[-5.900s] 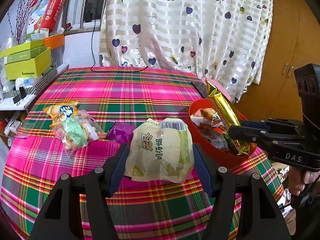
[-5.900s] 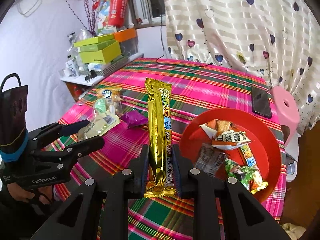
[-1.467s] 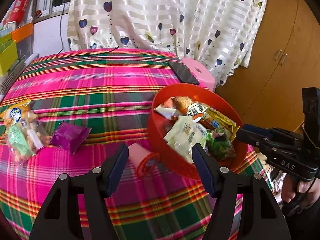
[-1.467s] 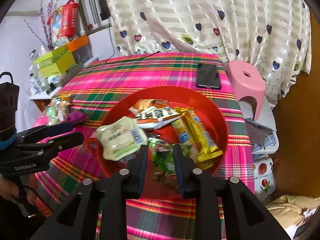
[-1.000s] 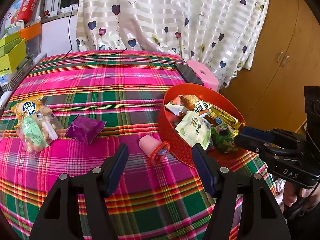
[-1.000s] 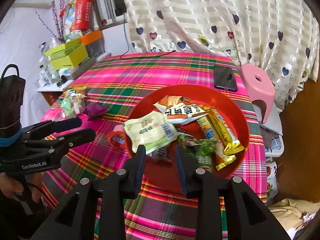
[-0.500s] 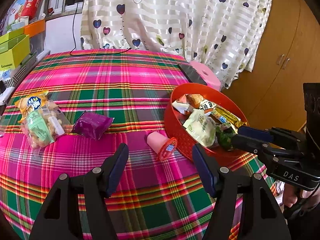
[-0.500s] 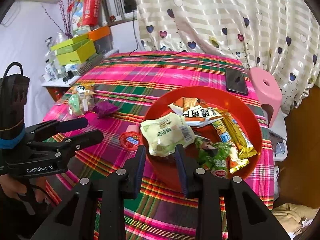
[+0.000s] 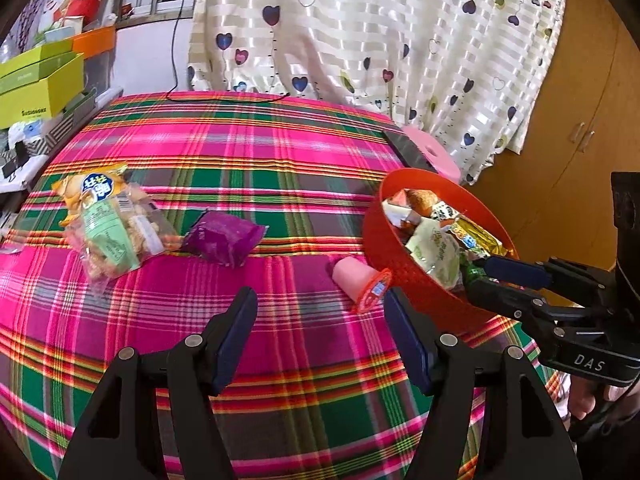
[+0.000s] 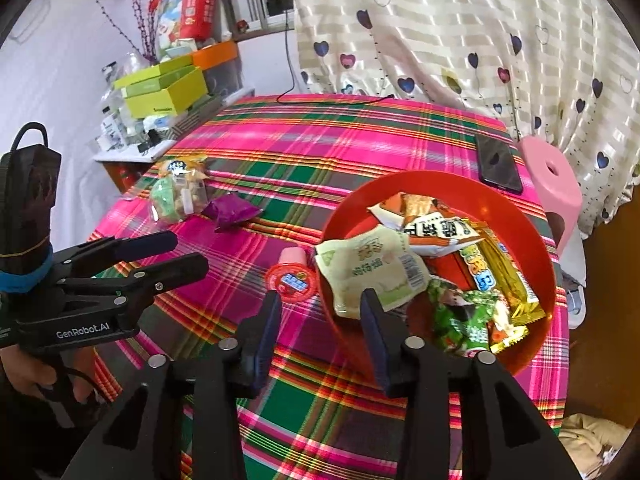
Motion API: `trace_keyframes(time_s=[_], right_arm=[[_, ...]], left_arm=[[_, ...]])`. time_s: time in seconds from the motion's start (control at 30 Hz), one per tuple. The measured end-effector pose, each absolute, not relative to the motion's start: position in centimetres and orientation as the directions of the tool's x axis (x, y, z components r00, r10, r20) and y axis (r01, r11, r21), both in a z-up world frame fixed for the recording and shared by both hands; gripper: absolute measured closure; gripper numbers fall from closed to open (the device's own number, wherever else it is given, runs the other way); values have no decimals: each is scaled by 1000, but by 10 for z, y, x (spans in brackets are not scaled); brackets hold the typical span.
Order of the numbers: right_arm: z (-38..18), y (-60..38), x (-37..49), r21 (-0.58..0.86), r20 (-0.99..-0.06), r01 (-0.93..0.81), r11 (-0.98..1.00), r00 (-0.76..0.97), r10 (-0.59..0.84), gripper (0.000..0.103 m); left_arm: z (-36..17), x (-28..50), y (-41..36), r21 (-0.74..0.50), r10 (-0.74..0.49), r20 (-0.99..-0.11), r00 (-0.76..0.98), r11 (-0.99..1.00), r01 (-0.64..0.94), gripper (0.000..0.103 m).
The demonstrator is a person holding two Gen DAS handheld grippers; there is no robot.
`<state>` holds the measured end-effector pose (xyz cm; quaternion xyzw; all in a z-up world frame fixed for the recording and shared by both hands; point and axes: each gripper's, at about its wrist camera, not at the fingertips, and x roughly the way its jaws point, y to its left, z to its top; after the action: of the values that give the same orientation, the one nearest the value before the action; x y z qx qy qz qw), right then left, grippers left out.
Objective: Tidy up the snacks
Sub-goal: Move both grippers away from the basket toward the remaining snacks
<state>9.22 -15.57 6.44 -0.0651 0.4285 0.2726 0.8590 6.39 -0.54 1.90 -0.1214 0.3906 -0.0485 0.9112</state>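
A red bowl point(image 10: 536, 236) point(image 9: 420, 280) holds several snack packets, with a pale green packet point(image 10: 368, 268) on its near-left side and a gold bar point(image 10: 504, 268) on the right. A pink jelly cup point(image 9: 362, 280) point(image 10: 292, 272) lies on its side just left of the bowl. Further left lie a purple packet point(image 9: 224, 236) point(image 10: 230, 210) and a clear bag of snacks point(image 9: 108, 224) point(image 10: 176, 196). My left gripper point(image 9: 320, 308) is open and empty above the cloth, near the cup. The jaws of my right gripper point(image 10: 320, 304) are opening with nothing held, over the bowl's near-left rim.
A pink and green plaid cloth point(image 9: 248, 144) covers the table. A dark phone point(image 10: 498, 162) lies at the far right edge by a pink stool point(image 10: 554, 178). Green boxes point(image 10: 168, 88) crowd a shelf at the left. A heart-print curtain point(image 9: 380, 40) hangs behind.
Both grippers have drifted left, away from the bowl and toward the jelly cup. The right gripper's jaws have spread wider.
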Motion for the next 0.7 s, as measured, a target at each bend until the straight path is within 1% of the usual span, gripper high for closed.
trace_keyframes(time_s=[0.17,0.7], right_arm=[[62,-145,94,123,-774,-536,835,475,419,60],[50,-100,106,146,-793,-591,793,410,451,60]], left_arm=[[13,60,9,-275,-177,-705,687,961,-35,36],[-11,46,75,-331,-131,-723,679,928,-173,36]])
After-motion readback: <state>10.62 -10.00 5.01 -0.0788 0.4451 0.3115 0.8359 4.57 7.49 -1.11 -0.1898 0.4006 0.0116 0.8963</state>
